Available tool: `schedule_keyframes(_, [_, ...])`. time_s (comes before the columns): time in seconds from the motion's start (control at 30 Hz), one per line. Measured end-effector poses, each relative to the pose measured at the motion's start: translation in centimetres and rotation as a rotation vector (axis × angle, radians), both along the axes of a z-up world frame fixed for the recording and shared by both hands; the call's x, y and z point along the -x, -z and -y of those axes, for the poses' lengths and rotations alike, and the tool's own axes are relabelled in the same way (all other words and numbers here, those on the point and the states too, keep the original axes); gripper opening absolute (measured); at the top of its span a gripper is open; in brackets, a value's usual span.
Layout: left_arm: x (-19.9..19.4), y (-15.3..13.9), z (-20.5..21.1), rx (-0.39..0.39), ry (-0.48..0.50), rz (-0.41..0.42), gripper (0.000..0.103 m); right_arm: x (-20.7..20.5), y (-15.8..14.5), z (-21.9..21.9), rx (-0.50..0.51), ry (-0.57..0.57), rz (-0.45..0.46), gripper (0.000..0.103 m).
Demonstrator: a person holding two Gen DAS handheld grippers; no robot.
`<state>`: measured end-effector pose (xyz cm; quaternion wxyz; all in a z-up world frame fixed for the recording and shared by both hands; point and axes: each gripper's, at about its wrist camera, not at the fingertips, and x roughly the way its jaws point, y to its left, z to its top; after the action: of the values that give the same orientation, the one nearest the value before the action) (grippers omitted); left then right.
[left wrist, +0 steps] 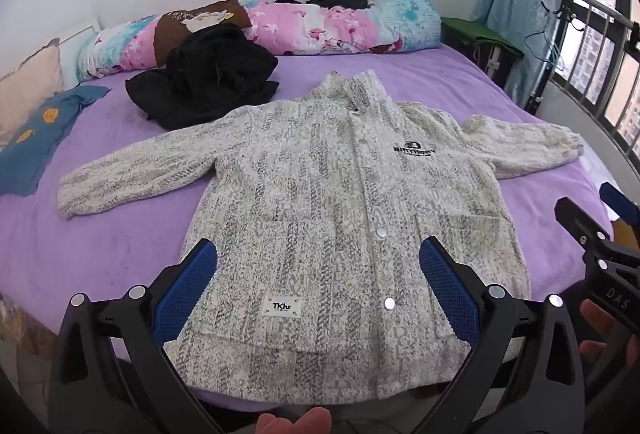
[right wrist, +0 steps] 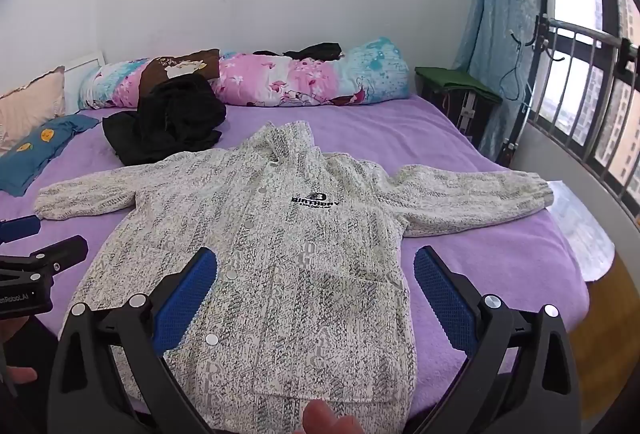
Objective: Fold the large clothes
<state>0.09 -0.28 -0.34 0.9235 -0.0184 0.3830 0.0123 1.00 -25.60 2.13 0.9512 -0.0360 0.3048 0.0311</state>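
Evidently the folding has not started: the speckled cream jacket (left wrist: 328, 202) lies face up and spread flat on the purple bed (left wrist: 100, 234), snaps closed, both sleeves stretched out to the sides, hem toward the near edge. The left hand-held gripper (left wrist: 318, 288) hangs above the hem with its blue pads spread wide and nothing between them; the right hand-held gripper (right wrist: 316, 290) hovers over the jacket's right pocket area, equally wide and empty. A heap of black clothes (left wrist: 204, 78) sits beyond the left sleeve, apart from it. The step in hand looks like the approach. Next, I judge, each gripper must drop to a sleeve or side edge, pinch the thick fabric, and carry it inward across the body.
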Motion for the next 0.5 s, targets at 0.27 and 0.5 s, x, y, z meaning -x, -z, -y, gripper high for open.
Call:
schedule_keyframes(0.27, [0.2, 0.34, -0.04, -0.002, -0.001, -0.02, 0.097, -0.05, 0.52, 0.04, -0.012, 0.003, -0.031, 0.097])
schedule_keyframes(0.5, [0.29, 0.39, -0.31, 0.002, -0.004, -0.023, 0.097, -0.14, 0.46, 0.25, -0.012, -0.001, -0.032, 0.097])
